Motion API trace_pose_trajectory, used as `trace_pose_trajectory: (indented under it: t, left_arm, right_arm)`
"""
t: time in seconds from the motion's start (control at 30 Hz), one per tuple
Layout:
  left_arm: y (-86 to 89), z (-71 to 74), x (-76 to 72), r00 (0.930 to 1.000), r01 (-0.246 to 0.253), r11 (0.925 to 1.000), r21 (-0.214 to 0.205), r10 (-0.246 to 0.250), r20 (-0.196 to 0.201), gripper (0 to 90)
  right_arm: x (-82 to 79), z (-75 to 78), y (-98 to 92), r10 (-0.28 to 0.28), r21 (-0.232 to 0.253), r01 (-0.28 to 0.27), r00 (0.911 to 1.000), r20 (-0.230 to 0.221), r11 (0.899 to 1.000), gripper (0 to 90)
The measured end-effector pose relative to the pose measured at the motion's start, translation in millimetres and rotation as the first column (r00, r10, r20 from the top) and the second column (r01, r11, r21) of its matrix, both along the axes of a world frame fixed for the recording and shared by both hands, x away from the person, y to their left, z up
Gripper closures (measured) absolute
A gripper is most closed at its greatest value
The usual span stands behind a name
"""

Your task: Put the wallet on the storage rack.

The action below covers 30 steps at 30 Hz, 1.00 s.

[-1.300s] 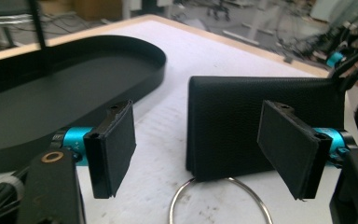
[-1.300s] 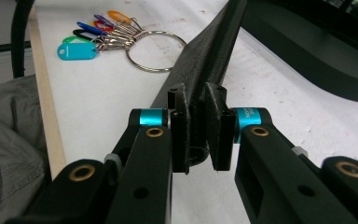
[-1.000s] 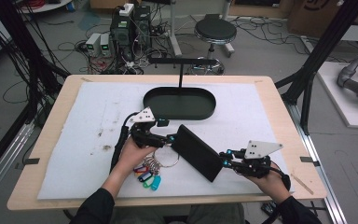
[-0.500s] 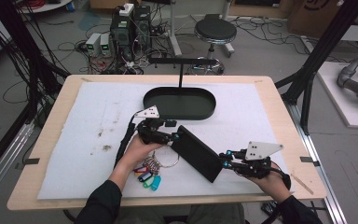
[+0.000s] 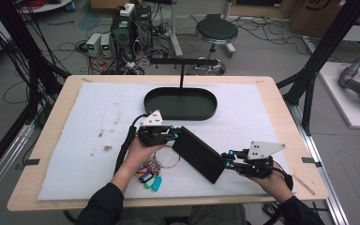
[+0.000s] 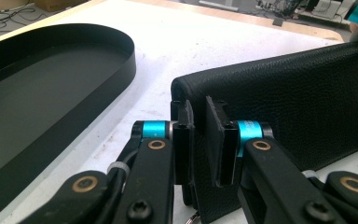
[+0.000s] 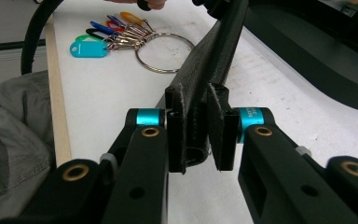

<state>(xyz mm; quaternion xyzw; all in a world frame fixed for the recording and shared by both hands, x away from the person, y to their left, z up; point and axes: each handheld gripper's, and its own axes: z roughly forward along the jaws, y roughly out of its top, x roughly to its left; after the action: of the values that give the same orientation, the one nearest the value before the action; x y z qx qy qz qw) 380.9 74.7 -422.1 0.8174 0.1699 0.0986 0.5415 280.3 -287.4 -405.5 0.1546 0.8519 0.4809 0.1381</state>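
Both grippers have the black leather pouch [image 5: 198, 154] pinched, 1 at each end. It sits diagonally over the white mat [image 5: 93, 122], mid-bench toward the near edge, between the 2 hands. L gripper [image 5: 173, 135] clamps the far-left end; in the left gripper view its jaws are closed down on the pouch [image 6: 289, 98] edge w/ leather between the pads. R gripper [image 5: 226, 159] clamps the near-right end; in the right gripper view its jaws squeeze the pouch [image 7: 209, 70], which runs away edge-up toward the other hand.

Key ring [image 5: 161, 159] w/ coloured tags [image 5: 150, 178] lies on the mat just beside the pouch, near the person's left hand [image 5: 140, 152], not touching either gripper. Same ring and tags [image 7: 86, 46] appear beyond the pouch in the right gripper view. Black oval tray [image 5: 180, 104] w/ its T-shaped stand sits at the far side of the mat, apart from the pouch, nothing visible in it.

Progress, as a judgement: grasp is done, both ends secured, pouch looks lifted or tipped on edge. Left to do: prob. move it to the tray or open it for the keys; can't tell which. Keys untouched so far.
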Motion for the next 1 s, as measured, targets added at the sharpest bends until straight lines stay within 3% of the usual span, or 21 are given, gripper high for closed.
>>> trace_pose_trajectory:
  t: [0.07, 0.13, 0.33, 0.37, 0.43, 0.47, 0.53, 0.67, 0.7, 0.8, 0.83, 0.87, 0.93, 1.0]
  left_arm:
    - [0.9, 1.0, -1.7, 1.0, 0.001, 1.0, 0.003, -0.001, 0.004, 82.3]
    - [3.3, 3.4, -6.4, 0.9995, 0.01, 0.9999, -0.009, -0.01, 0.031, 82.6]
    - [9.5, 3.6, -19.4, 0.9979, 0.02, 0.9994, -0.028, -0.018, 0.062, 82.8]
    - [11.4, 3.2, -22.0, 0.9974, 0.021, 0.9991, -0.036, -0.019, 0.069, 82.9]
    - [15.0, 3.0, -27.7, 0.9965, 0.019, 0.9989, -0.044, -0.015, 0.082, 82.9]
    - [16.9, 3.3, -30.6, 0.9961, 0.02, 0.9987, -0.047, -0.016, 0.087, 82.9]
    - [21.0, 4.2, -36.6, 0.9955, 0.023, 0.9983, -0.054, -0.018, 0.093, 82.9]
    - [29.4, 3.7, -48.0, 0.9966, 0.025, 0.9972, -0.071, -0.02, 0.08, 83.3]
    - [33.5, 2.4, -51.9, 0.9958, 0.032, 0.9974, -0.064, -0.026, 0.088, 83.4]
    - [37.0, 2.0, -54.2, 0.9946, 0.033, 0.9989, -0.034, -0.029, 0.1, 82.9]
    - [38.5, 1.7, -54.6, 0.995, 0.035, 0.9988, -0.035, -0.032, 0.095, 75.1]
    - [39.4, 1.6, -54.7, 0.9958, 0.03, 0.9984, -0.048, -0.026, 0.088, 75.1]
    - [42.2, 3.8, -53.2, 0.9971, 0.023, 0.9972, -0.071, -0.018, 0.074, 52.9]
    - [43.0, 4.7, -52.8, 0.9969, 0.03, 0.9968, -0.074, -0.024, 0.075, 43.4]
  right_arm:
    - [1.6, -0.1, -0.9, 0.003, 0.016, -0.003, 0.9998, -0.02, 1.0, 72.9]
    - [3.2, -0.3, -1.2, 0.003, 0.029, -0.002, 0.9992, -0.041, 1.0, 65.0]
    - [8.0, -5.1, 6.0, -0.001, 0.017, 0.003, 0.9932, -0.116, 1.0, 51.8]
    - [10.0, -6.6, 8.4, -0.016, 0.014, 0.018, 0.9885, -0.151, 1.0, 48.7]
    - [11.4, -7.5, 9.2, -0.026, 0.01, 0.028, 0.9853, -0.169, 1.0, 46.9]
    - [14.9, -9.6, 9.8, -0.037, 0.006, 0.04, 0.9767, -0.211, 0.999, 46.0]
    - [15.7, -10.5, 10.0, -0.04, 0.007, 0.043, 0.9739, -0.223, 0.999, 46.6]
    - [19.6, -14.5, 8.0, 0.005, 0.047, 0.008, 0.9629, -0.27, 0.999, 67.4]
    - [20.5, -13.1, 8.0, 0.038, 0.064, -0.021, 0.9617, -0.272, 0.998, 72.2]
    - [19.1, -10.9, 10.1, 0.057, 0.064, -0.042, 0.9639, -0.26, 0.997, 74.5]
    - [18.2, -8.4, 12.2, 0.083, 0.061, -0.07, 0.966, -0.245, 0.996, 75.7]
    - [18.2, -8.4, 12.2, 0.083, 0.061, -0.07, 0.966, -0.245, 0.996, 75.7]
    - [18.7, -4.4, 13.7, 0.103, 0.052, -0.094, 0.9708, -0.217, 0.994, 76.3]
    - [19.7, -1.9, 13.4, 0.123, 0.051, -0.115, 0.9735, -0.193, 0.992, 76.4]
